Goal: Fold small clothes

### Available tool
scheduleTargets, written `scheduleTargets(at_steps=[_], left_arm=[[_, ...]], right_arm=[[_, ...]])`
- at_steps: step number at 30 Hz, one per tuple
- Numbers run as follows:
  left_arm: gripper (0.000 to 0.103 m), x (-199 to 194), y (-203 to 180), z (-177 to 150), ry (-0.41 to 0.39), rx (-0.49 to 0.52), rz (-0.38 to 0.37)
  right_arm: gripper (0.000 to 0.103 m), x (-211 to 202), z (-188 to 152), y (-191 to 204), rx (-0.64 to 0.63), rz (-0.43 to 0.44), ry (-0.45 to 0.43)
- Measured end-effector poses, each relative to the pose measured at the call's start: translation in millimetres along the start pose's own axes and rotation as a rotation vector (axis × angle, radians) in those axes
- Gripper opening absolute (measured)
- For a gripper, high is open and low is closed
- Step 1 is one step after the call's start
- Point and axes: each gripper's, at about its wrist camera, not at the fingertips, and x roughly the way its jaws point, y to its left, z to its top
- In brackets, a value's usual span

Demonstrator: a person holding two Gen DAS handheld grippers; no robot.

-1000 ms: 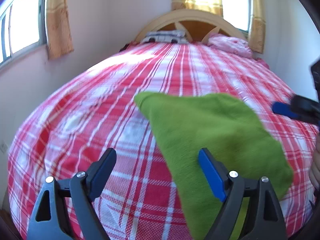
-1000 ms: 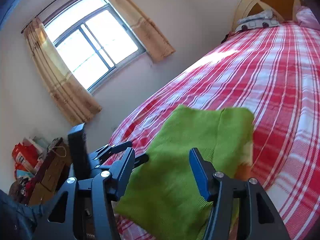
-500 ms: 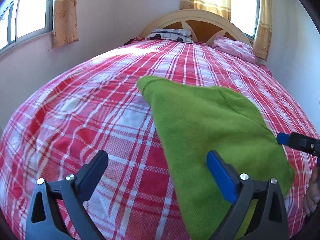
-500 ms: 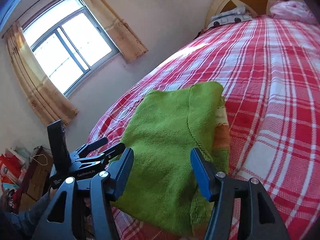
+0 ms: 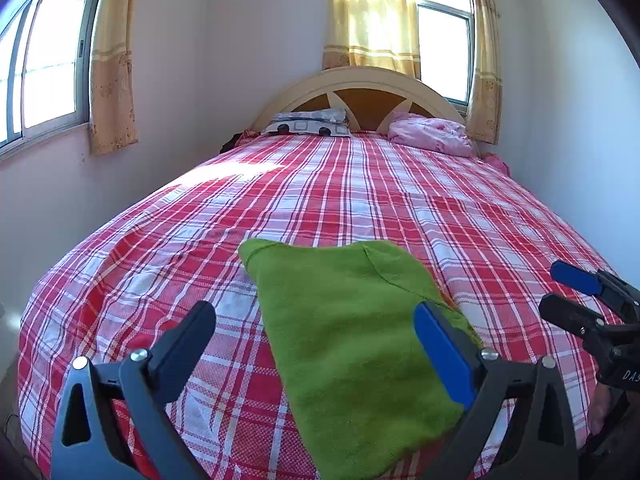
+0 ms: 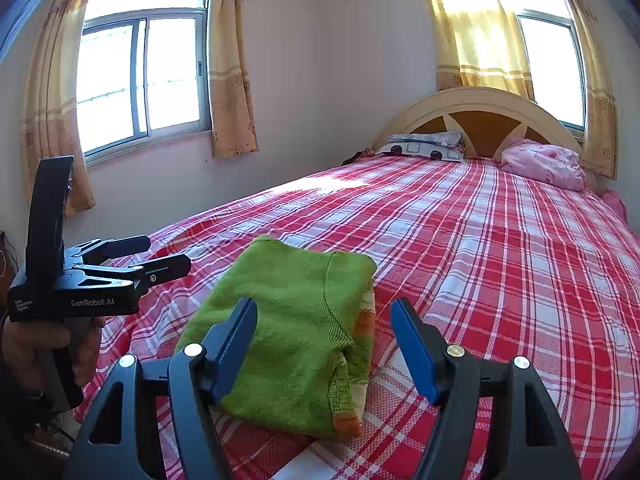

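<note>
Here, a green garment (image 5: 352, 332) is lying folded on the red and white checked bedspread (image 5: 360, 192), near the foot end of the bed. In the right wrist view the same garment (image 6: 292, 320) is seen as a thick folded packet, with an orange hem showing along its right edge and at its near corner. Its far corner is pointing toward the headboard (image 5: 360, 84).

The left gripper (image 5: 316, 336) is being held just above the near part of the garment with its jaws spread wide, and nothing is being gripped between them. Its blue right finger is seen over the right side of the green cloth, while the dark left finger is seen over the bare bedspread. In the right wrist view this gripper (image 6: 156, 256) is appearing at the left edge (the body is marked GenRobot.AI), held by a hand (image 6: 48, 344), and its fingers are apart.

The right gripper (image 6: 324, 328) is also released: its two blue-faced fingers are standing well apart and nothing is being grasped. The left one is over the green cloth and the right one is over the bedspread just beside the orange hem. In the left wrist view it (image 5: 564, 288) is entering from the right edge, beside the garment and apart from it.

At the headboard, a patterned pillow (image 5: 312, 122) and a pink bundle of cloth (image 5: 432, 136) are resting. Yellow curtains (image 6: 476, 32) are hanging at the windows.
</note>
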Motion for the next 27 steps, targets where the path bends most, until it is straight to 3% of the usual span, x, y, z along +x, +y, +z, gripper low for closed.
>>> scheduleTargets(at_steps=[27], left_arm=[[0.102, -11.4, -2.6, 2.0, -0.02, -0.013, -0.009]], right_arm=[[0.071, -10.5, -0.1, 3.2, -0.003, -0.021, -0.042]])
